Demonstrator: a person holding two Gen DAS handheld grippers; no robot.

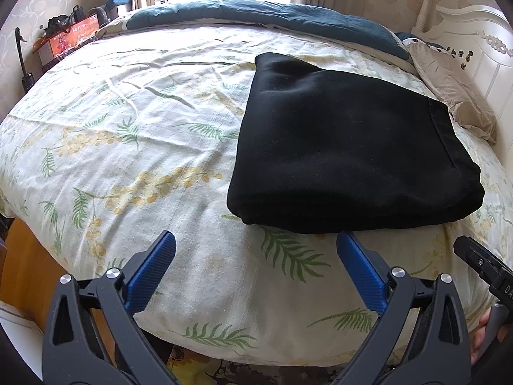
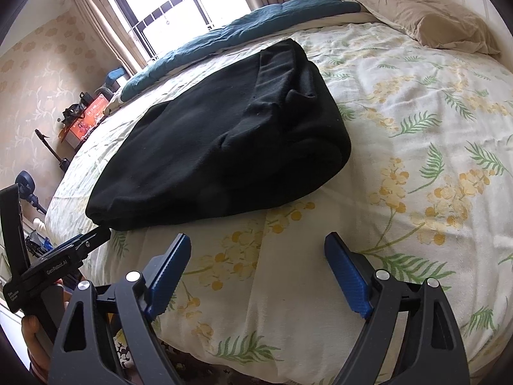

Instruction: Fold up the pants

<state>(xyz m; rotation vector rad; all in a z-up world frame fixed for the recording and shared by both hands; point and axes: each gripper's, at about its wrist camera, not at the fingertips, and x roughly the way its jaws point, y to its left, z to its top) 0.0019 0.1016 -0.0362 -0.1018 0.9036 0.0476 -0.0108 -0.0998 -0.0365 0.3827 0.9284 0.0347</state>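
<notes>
Pants: the black pants [image 1: 349, 147] lie folded into a thick, flat block on the bed, right of the middle in the left wrist view and left of the middle in the right wrist view [image 2: 224, 147].
Pants look: soft, dark cloth with no pattern. The near edge is round and puffy where the layers bend over. A stitched hem runs down the right side in the left wrist view. In the right wrist view a few small bumps and wrinkles show on top.
Bed sheet: the cream sheet [image 1: 128, 147] has green leaves and yellow flowers. It is a bit wrinkled and shows all around the pants.
Left gripper: the left gripper [image 1: 256, 240] is at the bottom of its view, over the sheet just in front of the pants' near edge. Its blue fingers [image 1: 150, 272] are spread wide with nothing between them.
Right gripper: the right gripper [image 2: 258, 243] is at the bottom of its view, over bare sheet near the pants' corner. Its jaws are wide apart too, holding nothing.
Blanket: a dark teal blanket [image 1: 256, 12] lies along the far edge of the bed, at the top of the frame.
Pillow: a tan pillow [image 2: 426, 22] sits in the upper right of the right wrist view, well apart from the pants.
Window: a bright window [image 2: 179, 0] with curtains is at the top.
</notes>
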